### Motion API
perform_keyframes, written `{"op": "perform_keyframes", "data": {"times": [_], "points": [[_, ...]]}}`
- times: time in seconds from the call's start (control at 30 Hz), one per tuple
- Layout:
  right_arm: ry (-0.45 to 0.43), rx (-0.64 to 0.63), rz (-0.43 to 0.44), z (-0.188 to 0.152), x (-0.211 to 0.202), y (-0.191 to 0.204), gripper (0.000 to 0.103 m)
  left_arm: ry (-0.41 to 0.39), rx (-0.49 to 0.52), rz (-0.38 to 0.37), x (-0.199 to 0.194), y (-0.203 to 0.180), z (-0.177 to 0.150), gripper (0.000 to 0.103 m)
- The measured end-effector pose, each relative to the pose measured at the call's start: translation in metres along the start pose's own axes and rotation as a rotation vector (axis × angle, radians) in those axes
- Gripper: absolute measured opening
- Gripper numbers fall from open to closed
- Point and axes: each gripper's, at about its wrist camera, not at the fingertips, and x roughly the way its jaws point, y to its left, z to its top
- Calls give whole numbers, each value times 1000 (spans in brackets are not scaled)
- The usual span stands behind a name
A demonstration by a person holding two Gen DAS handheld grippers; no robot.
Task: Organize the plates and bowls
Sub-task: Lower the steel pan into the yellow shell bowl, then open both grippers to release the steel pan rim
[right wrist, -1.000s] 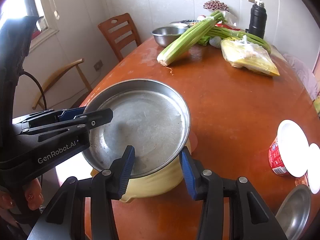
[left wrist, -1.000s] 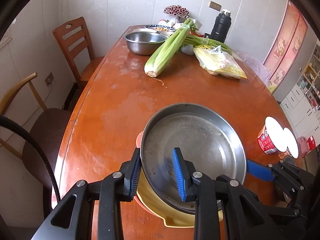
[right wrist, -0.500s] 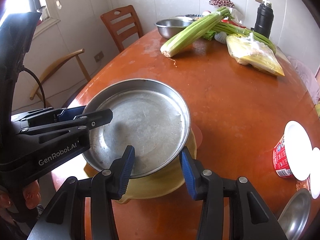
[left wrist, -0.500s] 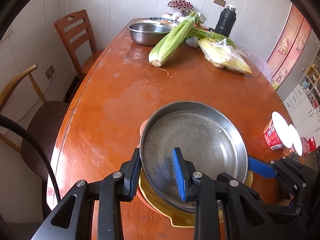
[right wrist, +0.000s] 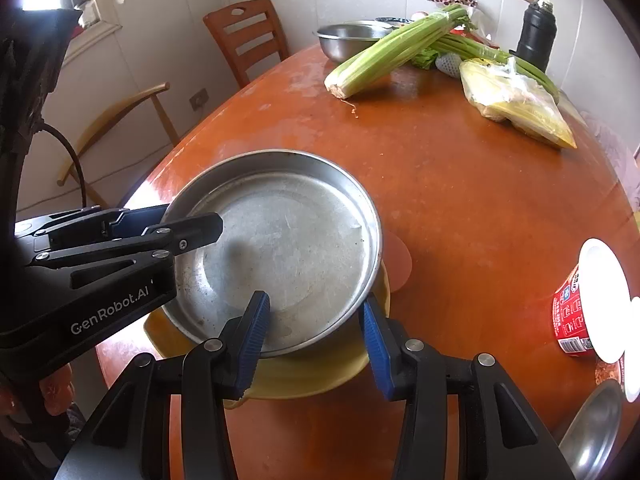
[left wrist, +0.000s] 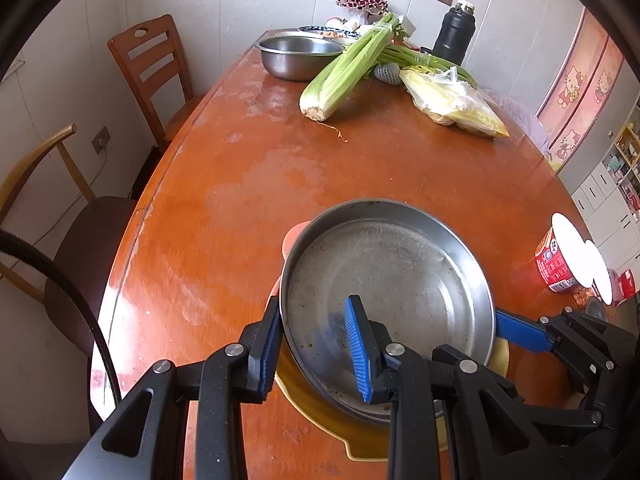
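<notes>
Both grippers were on the steel plate [left wrist: 392,300] at once, and that looked deliberate; the left gripper [left wrist: 316,344] was clamped on the plate's near-left rim, 1 pad outside the wall and 1 inside, while the right gripper [right wrist: 316,340] straddled the rim on its own side, 1 blue pad inside the dish and 1 outside, jaws part-way apart; whether those pads actually pressed the metal could not be told, so a firm hold on that side was only a guess. 2 holds on opposite edges would keep a wide, shallow dish level, which was probably the point. The steel plate sat stacked on a yellow dish [right wrist: 312,372], and a pink-orange piece [right wrist: 396,260] peeked out beneath both; what that bottom piece was could not be made out. The steel plate was empty, just scuffed and speckled with a little residue; the stack stood near the close edge of the orange table [left wrist: 248,184]. At the far end a steel bowl [left wrist: 298,56] showed nothing inside from this angle; celery [left wrist: 344,72] leaned against its rim; a plastic bag [left wrist: 452,100] of yellow produce lay nearby, a black flask [left wrist: 454,32] behind it. A red cup [right wrist: 572,316] with a white lid stood to the right; another steel dish [right wrist: 592,432] poked in at the lower corner, likely awaiting its turn.
</notes>
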Motion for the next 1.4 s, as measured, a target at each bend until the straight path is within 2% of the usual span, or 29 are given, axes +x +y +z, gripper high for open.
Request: {"op": "perform_keyframes", "data": {"times": [0.5,1.1,1.4], "points": [[6,13,31,1,0,-4,48,4,4,-4,1,2,-5,30],[-44,39,17,0,-12,-10,48,8,-3,5,-3,2,-9,32],[-85,74,-4,1,-24,-22,48,-11,-35,9,-14,12,-8,40]]}}
